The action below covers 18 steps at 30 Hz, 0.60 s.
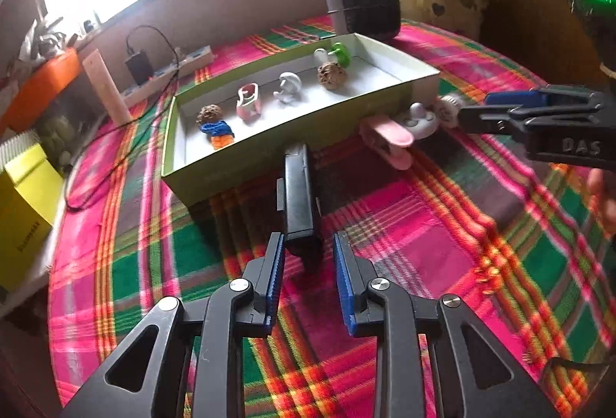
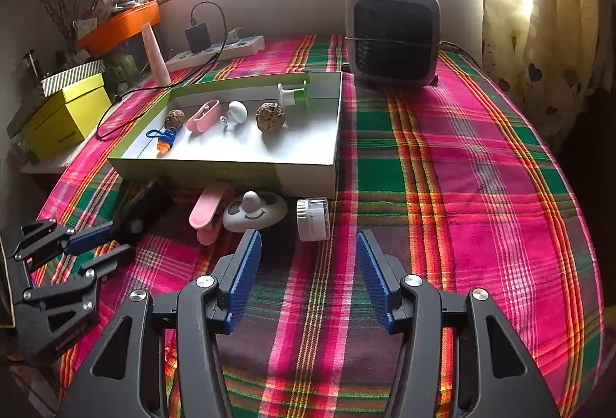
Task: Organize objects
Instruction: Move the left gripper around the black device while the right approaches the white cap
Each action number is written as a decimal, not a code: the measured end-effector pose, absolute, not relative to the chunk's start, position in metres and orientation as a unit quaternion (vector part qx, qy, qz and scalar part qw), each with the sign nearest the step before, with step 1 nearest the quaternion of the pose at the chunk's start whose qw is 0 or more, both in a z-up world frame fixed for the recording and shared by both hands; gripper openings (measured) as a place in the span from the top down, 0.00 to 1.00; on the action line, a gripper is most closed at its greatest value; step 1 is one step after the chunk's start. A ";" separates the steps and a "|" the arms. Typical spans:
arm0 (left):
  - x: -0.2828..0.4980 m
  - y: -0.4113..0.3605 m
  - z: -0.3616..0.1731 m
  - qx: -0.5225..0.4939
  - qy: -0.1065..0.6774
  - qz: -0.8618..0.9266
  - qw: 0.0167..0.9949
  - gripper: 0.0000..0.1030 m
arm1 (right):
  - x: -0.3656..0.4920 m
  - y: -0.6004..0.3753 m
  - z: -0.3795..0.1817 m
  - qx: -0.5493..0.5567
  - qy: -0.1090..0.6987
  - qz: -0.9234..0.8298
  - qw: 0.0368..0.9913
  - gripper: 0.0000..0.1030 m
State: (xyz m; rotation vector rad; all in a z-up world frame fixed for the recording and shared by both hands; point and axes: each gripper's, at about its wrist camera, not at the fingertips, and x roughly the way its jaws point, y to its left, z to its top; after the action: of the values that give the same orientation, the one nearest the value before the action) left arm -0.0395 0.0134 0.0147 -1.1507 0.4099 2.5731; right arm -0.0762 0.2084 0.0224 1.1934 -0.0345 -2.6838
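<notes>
Black clip (image 1: 302,198): rigid, light, lying on the plaid cloth (image 1: 423,225) just outside the tray (image 1: 269,168), not yet gripped.

Left gripper (image 1: 309,252) stands released, blue pads (image 1: 275,264) parted to either side of the clip's near end; whether they touch it cannot be told. The clip runs toward 12 o'clock, its far end close to the tray wall. Judged stiff plastic with smooth flanks, so it may slip: close across the narrow body, well in from the end. Right gripper (image 2: 308,260) is also released, holding nothing; at its 12 o'clock sits a white ribbed cap (image 2: 312,218), at 11 o'clock a smiley-face piece (image 2: 254,212) and a pink clip (image 2: 210,212), all light and hard by appearance. Further out, the tray already holds small items along its floor.
</notes>
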 end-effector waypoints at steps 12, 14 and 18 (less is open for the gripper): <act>-0.067 -0.035 0.030 -0.415 -0.083 0.895 0.143 0.61 | -0.080 0.218 0.017 0.409 -0.024 -0.906 0.103 0.49; -0.073 -0.038 0.027 -0.421 -0.094 0.893 0.130 0.61 | -0.081 0.219 0.017 0.410 -0.023 -0.906 0.102 0.49; -0.081 -0.042 0.023 -0.430 -0.111 0.888 0.121 0.61 | -0.083 0.222 0.016 0.410 -0.029 -0.906 0.100 0.49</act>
State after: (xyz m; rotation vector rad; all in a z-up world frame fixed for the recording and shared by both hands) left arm -0.0809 -0.0415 0.0230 -1.2542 -0.3255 2.5929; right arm -0.0831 0.2225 0.0161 1.2116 -0.0853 -2.6788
